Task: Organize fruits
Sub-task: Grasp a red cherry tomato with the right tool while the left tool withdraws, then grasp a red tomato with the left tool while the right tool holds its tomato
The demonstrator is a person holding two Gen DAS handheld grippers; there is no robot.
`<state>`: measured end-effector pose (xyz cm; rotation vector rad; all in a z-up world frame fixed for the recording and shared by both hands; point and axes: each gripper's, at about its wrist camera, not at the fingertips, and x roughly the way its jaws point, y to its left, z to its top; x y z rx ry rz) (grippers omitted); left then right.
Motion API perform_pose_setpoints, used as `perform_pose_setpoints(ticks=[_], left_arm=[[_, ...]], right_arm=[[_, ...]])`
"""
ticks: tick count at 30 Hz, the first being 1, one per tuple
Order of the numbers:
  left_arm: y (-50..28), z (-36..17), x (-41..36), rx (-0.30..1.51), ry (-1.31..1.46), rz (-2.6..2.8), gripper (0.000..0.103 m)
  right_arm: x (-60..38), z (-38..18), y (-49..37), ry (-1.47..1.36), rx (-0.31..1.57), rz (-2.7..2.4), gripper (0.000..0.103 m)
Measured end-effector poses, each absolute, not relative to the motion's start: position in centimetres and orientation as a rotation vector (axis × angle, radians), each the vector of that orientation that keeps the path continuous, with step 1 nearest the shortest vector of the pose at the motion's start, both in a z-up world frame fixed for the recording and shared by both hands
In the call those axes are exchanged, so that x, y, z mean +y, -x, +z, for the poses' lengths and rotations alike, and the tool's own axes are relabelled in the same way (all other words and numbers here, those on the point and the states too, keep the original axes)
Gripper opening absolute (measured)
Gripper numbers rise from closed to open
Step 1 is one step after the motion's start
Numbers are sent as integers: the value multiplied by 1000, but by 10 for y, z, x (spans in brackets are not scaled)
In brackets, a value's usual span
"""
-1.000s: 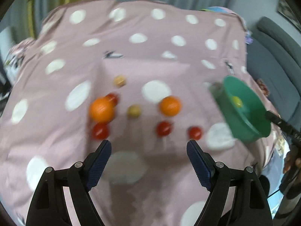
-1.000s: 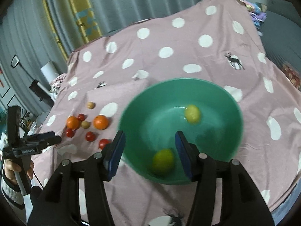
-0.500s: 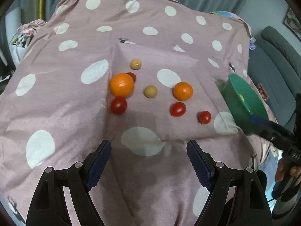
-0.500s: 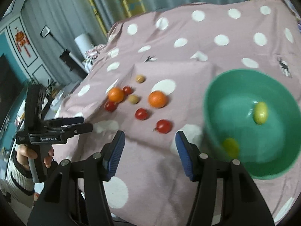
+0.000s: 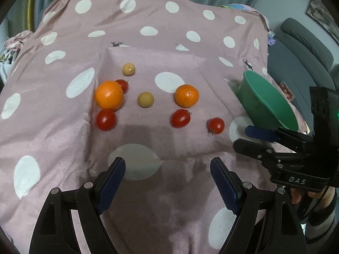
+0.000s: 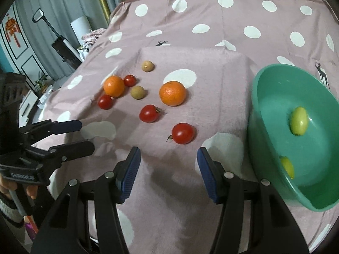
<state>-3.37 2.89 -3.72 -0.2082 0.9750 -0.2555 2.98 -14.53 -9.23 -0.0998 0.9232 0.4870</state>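
Note:
On the pink polka-dot cloth [image 5: 169, 42] lie two oranges [image 5: 109, 94] [image 5: 186, 95], several red cherry tomatoes [image 5: 180, 118] [image 5: 215, 125] and two small tan fruits [image 5: 145, 99]. A green bowl [image 6: 296, 127] at the right holds two yellow-green fruits [image 6: 299, 120]. My left gripper [image 5: 168, 182] is open and empty, short of the fruits. My right gripper [image 6: 168, 169] is open and empty, just short of the nearest tomato [image 6: 183, 133], with the bowl to its right.
The cloth drapes over a raised flat block [image 5: 159, 63] under the fruits. A grey sofa [image 5: 307, 48] stands at the right. Curtains [image 6: 63, 4] and a white lamp [image 6: 81, 25] stand behind the table's left side. Each gripper shows in the other's view [image 5: 275, 146] [image 6: 53, 139].
My right gripper has swung left, away from over the bowl, and now faces the tomatoes. My left gripper has pulled back and steadied. Both stayed open.

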Motion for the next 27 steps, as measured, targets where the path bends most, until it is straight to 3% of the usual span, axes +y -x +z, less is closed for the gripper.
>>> perform_pose_setpoints(ticks=[18,27], left_arm=[[22,-46,32,978,216,-279,83],[15,-50,30,988,209,-286,83]], right_arm=[[-126,-116,-69,191,972,440,53],[-129,-124,-78,154,974,439,36]])
